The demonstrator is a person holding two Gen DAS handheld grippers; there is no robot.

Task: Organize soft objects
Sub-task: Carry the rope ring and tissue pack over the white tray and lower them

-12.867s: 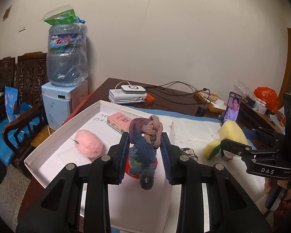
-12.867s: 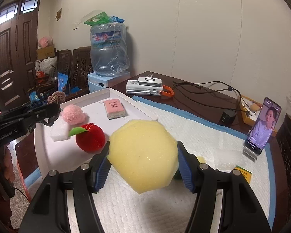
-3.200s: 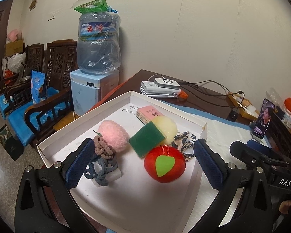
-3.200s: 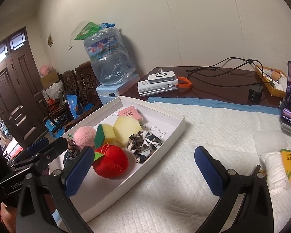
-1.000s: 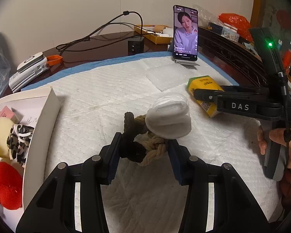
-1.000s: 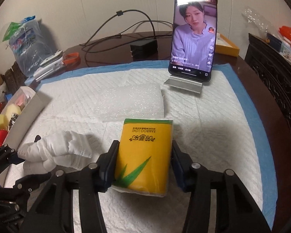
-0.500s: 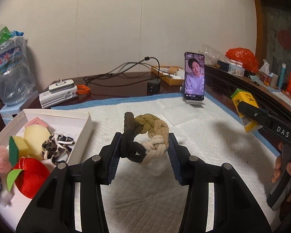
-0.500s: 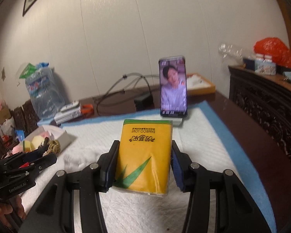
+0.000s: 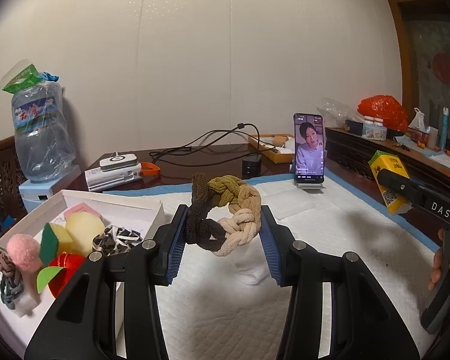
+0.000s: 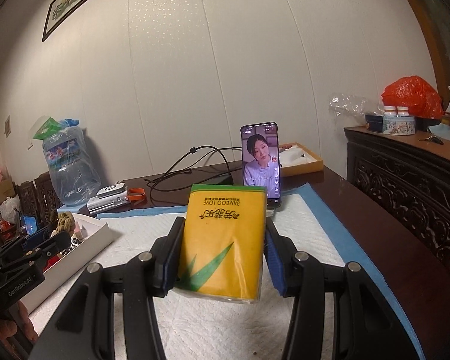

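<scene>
My left gripper is shut on a braided brown, olive and cream hair band, held above the white padded mat. A white rolled cloth lies on the mat below it. My right gripper is shut on a yellow tissue pack, lifted off the mat; it also shows at the right of the left wrist view. The white tray at the left holds a pink pom-pom, sponges, a red apple plush, a leopard scrunchie and a braided band.
A phone on a stand plays video at the mat's far edge. Cables and a charger, a white device, a water dispenser and a dark carved sideboard surround the table.
Both grippers have lifted their loads a little higher and tilted up. The hair band and tissue pack stay gripped. The white cloth stays on the mat.
</scene>
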